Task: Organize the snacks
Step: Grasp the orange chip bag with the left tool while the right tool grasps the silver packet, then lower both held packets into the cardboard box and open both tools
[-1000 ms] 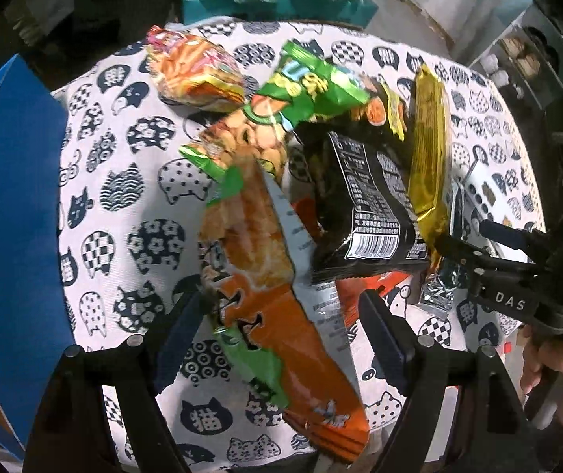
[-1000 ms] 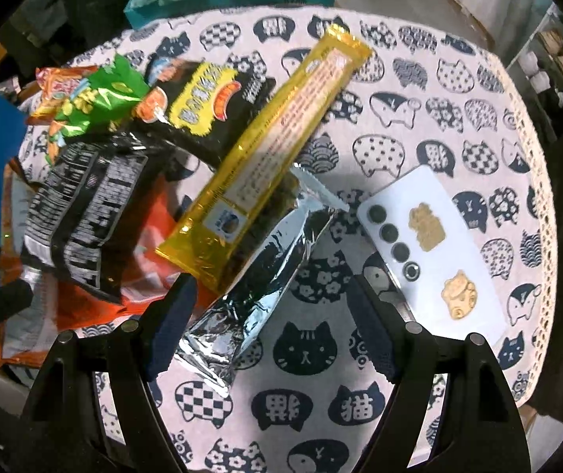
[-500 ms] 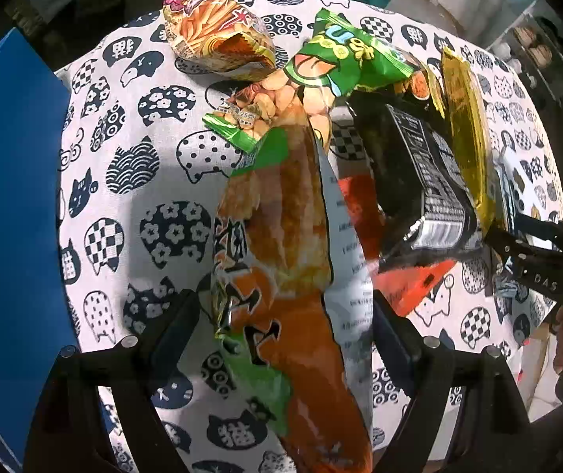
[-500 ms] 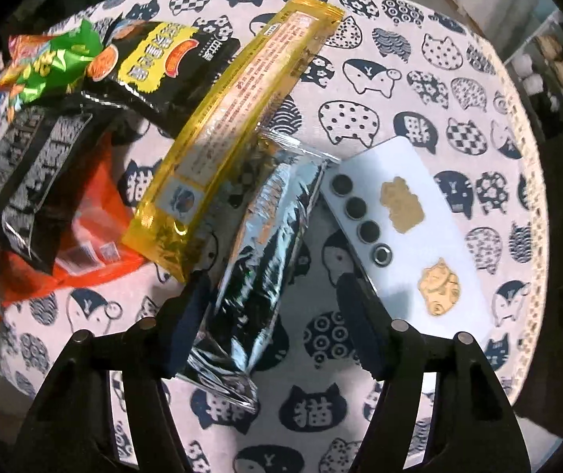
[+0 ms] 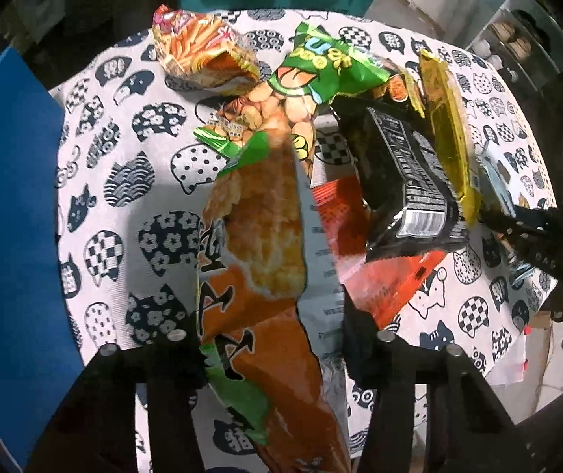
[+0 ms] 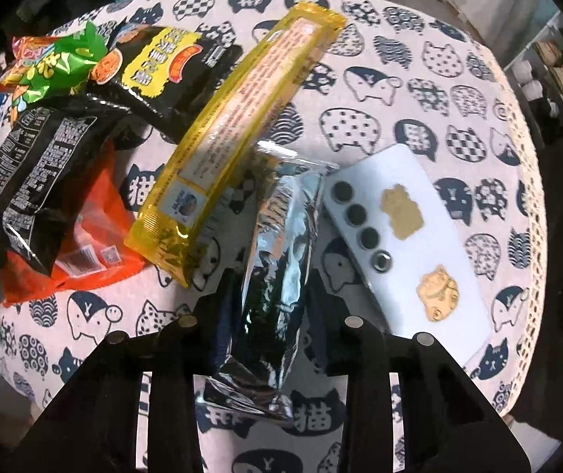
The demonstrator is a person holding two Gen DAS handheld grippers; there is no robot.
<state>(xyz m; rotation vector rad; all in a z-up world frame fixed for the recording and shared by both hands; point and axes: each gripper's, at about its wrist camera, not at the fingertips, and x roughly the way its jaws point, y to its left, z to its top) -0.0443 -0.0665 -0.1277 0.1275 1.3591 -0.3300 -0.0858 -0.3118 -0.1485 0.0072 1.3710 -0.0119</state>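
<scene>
Left gripper (image 5: 269, 339) jaws clamp a long orange rice-cracker pack (image 5: 265, 276); right gripper (image 6: 269, 307) jaws clamp a crinkled silver foil packet (image 6: 277, 272), beside a yellow wafer pack (image 6: 242, 126) and white phone (image 6: 407, 236).

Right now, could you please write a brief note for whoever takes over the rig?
Left gripper: shut on the long orange rice cracker bag.
Right gripper: shut on the silver foil packet, beside the white phone.
Still piled on the cat-print tablecloth: yellow snack stick pack, two black bags, green peanut bag, red-orange pouch, fries bag.
Done: nothing sorted visibly.
Left: place both held packs, then clear the pile.
</scene>
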